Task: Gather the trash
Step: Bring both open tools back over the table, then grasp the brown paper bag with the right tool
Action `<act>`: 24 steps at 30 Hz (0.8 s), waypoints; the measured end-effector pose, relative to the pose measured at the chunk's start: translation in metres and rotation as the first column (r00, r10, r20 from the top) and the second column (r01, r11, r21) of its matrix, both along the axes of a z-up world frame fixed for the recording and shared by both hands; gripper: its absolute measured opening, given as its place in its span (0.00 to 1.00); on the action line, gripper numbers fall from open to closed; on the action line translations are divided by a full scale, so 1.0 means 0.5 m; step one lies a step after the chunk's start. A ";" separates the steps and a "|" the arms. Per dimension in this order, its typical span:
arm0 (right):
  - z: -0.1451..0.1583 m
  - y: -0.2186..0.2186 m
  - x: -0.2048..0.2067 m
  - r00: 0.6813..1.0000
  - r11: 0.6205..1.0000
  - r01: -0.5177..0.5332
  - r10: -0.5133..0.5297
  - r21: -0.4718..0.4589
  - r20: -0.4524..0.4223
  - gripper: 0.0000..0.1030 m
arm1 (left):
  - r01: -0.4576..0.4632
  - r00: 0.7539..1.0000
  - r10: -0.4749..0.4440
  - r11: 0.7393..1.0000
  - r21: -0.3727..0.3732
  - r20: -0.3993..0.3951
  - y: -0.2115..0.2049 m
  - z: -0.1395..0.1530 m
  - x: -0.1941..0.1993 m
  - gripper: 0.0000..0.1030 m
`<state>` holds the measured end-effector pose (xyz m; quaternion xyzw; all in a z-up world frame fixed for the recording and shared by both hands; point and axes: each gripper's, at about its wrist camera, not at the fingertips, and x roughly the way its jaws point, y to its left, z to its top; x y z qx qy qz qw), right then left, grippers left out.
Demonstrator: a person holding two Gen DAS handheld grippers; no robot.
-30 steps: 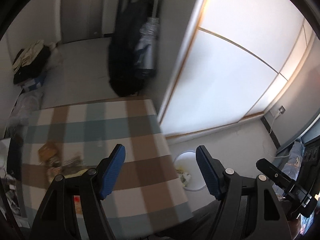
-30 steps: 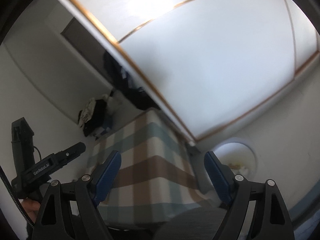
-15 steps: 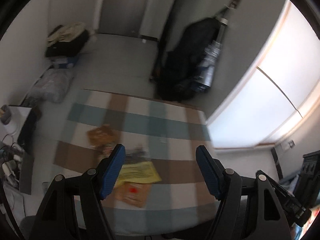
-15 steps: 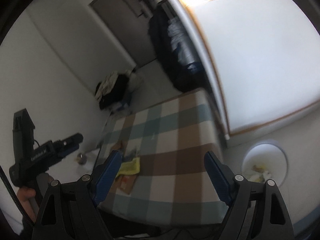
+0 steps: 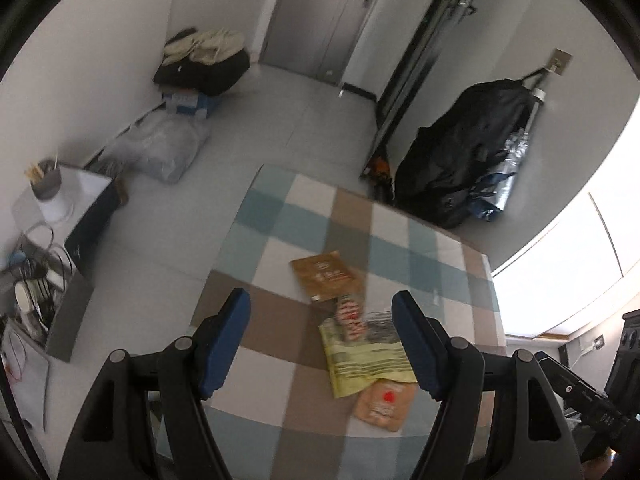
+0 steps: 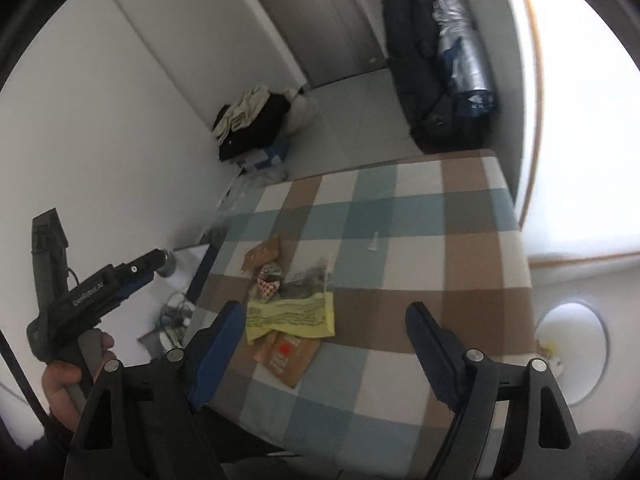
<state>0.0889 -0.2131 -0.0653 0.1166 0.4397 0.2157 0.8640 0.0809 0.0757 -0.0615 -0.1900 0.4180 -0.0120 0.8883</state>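
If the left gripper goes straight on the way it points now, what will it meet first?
Probably the yellow wrapper on the checked tablecloth; the open left gripper frames it, though depth is unclear.

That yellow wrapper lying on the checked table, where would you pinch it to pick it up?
Probably at the free near corner of the yellow wrapper, coming from above. It lies flat, its far end under the small red-and-white packet, its near edge overlapping the brown pouch, so the tongs would pinch that one edge.
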 end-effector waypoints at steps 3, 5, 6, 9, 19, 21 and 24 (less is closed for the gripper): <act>-0.011 0.032 0.022 1.000 0.999 -0.025 0.024 -0.023 -0.019 0.80 | -0.034 0.999 0.033 0.999 -0.042 -0.040 0.028 -0.021 0.008 0.68; -0.017 0.053 0.039 0.999 0.999 -0.039 0.037 -0.037 -0.033 0.80 | -0.051 0.997 0.048 0.997 -0.066 -0.053 0.044 -0.029 0.011 0.68; -0.019 0.067 0.050 0.998 0.998 -0.052 0.050 -0.046 -0.040 0.79 | -0.060 0.997 0.056 0.996 -0.070 -0.058 0.051 -0.031 0.011 0.68; -0.027 0.112 0.079 0.993 0.990 -0.106 0.101 -0.092 -0.059 0.79 | -0.093 0.994 0.087 0.992 -0.087 -0.071 0.075 -0.036 0.011 0.68; -0.076 0.257 0.198 0.957 0.950 -0.247 0.210 -0.189 -0.199 0.79 | -0.171 0.984 0.165 0.981 -0.095 -0.069 0.160 -0.044 -0.010 0.68; -0.096 0.297 0.227 0.945 0.929 -0.282 0.225 -0.239 -0.239 0.79 | -0.171 0.983 0.163 0.980 -0.103 -0.087 0.168 -0.051 -0.007 0.68; -0.118 0.345 0.249 0.927 0.896 -0.344 0.278 -0.279 -0.250 0.79 | -0.169 0.983 0.161 0.980 -0.105 -0.084 0.170 -0.050 -0.002 0.68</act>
